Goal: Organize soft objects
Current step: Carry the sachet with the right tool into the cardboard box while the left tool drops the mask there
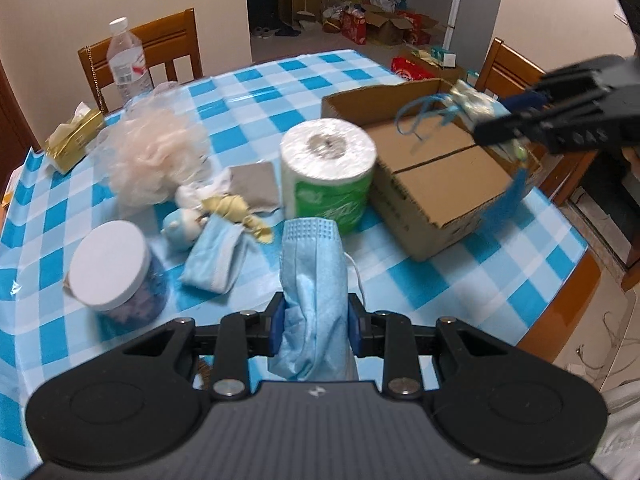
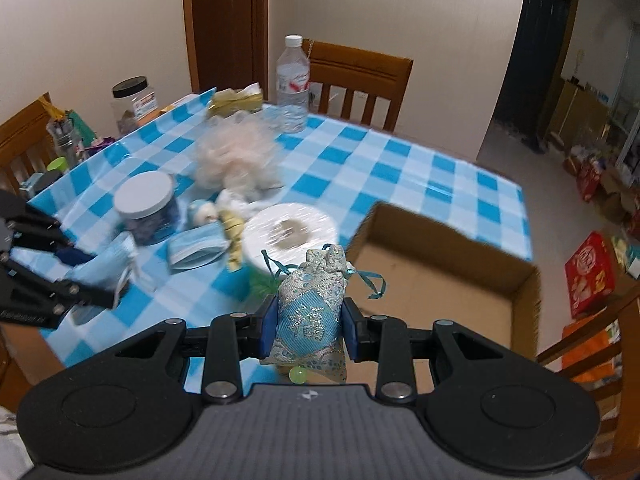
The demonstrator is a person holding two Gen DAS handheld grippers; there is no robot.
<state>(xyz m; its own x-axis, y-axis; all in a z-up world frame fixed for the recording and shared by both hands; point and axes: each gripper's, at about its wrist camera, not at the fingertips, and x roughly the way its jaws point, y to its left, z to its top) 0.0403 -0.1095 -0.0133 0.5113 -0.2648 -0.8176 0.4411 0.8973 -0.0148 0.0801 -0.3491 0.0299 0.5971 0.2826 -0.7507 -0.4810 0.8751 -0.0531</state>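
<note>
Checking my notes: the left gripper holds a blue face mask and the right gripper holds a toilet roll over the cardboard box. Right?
Not quite. The right gripper holds an embroidered pouch, as the right wrist view shows; the toilet roll stands on the table. The rest holds.

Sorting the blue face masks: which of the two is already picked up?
The unfolded mask, clamped upright between the left tongs. The other mask lies folded flat on the checked tablecloth, beside the white-lidded jar, untouched.

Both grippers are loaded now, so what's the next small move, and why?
Probably ease the right gripper forward over the open cardboard box and release the brocade pouch: it is clamped and already near the box's edge. The left gripper, holding the blue face mask, can follow.
</note>
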